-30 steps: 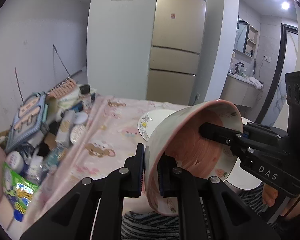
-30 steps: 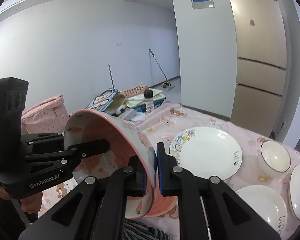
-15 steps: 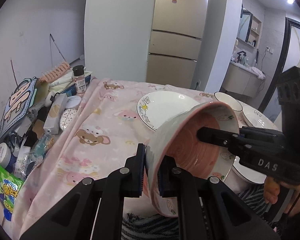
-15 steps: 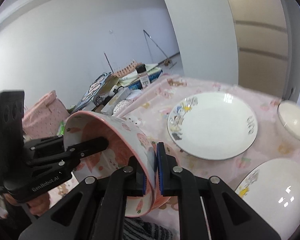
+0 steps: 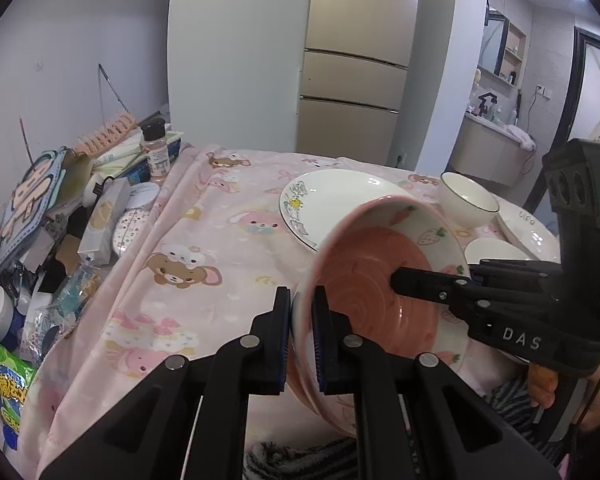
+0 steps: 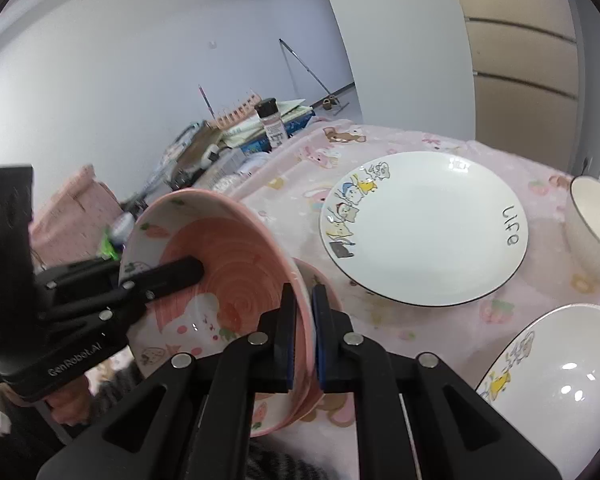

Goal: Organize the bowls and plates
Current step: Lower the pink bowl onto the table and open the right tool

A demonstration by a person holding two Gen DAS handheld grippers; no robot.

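Note:
A pink bowl (image 5: pixel 374 276) with a strawberry and carrot print hangs tilted just above the pink cartoon tablecloth (image 5: pixel 204 248), held by both grippers at opposite sides of its rim. My left gripper (image 5: pixel 302 310) is shut on the near rim; the right gripper's finger (image 5: pixel 424 282) reaches inside the bowl. In the right wrist view my right gripper (image 6: pixel 303 312) is shut on the same bowl (image 6: pixel 220 264), and the left gripper's finger (image 6: pixel 176 272) lies inside it. A second pink bowl (image 6: pixel 326 292) seems to sit right beneath it.
A white cartoon plate (image 6: pixel 424 228) lies beyond the bowl, a small white bowl (image 6: pixel 596 220) to its right, another plate (image 6: pixel 560 380) nearer. Boxes, packets and a bottle (image 5: pixel 156 148) crowd the table's left edge. A fridge (image 5: pixel 360 60) stands behind.
Both grippers have come down toward the table with the pink bowl still held between them, and both views tip lower onto the tablecloth and plates.

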